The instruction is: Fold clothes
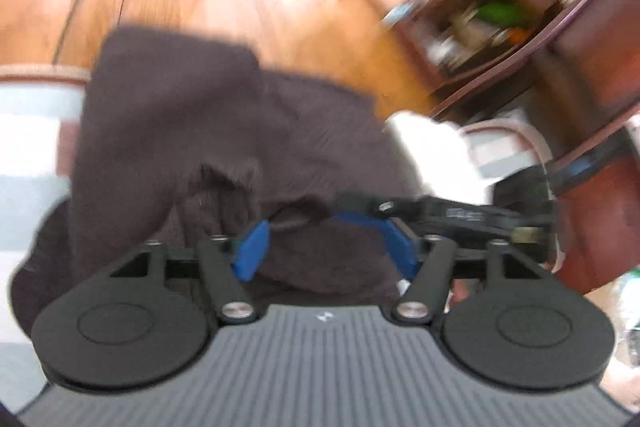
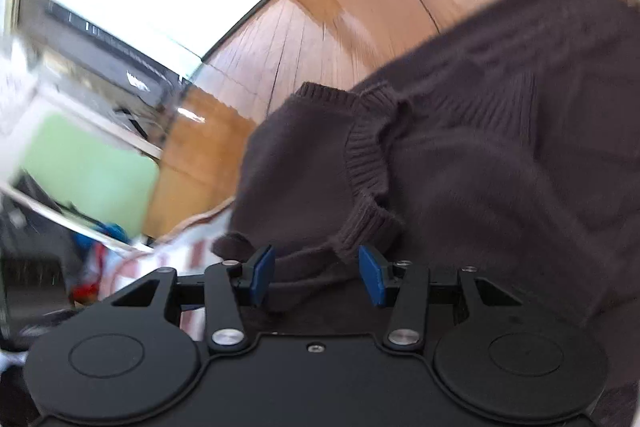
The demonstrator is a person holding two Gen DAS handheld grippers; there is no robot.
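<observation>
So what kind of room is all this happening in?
Most likely a lived-in home, though the views are blurred. There is a wooden floor, a dark red-brown shelf unit crowded with small household items, and a dark knitted sweater lying on striped fabric.

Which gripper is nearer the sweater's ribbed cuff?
Right. The right gripper has the ribbed cuff at its open fingertips; the left gripper straddles plain knit, no cuff in its view.
</observation>
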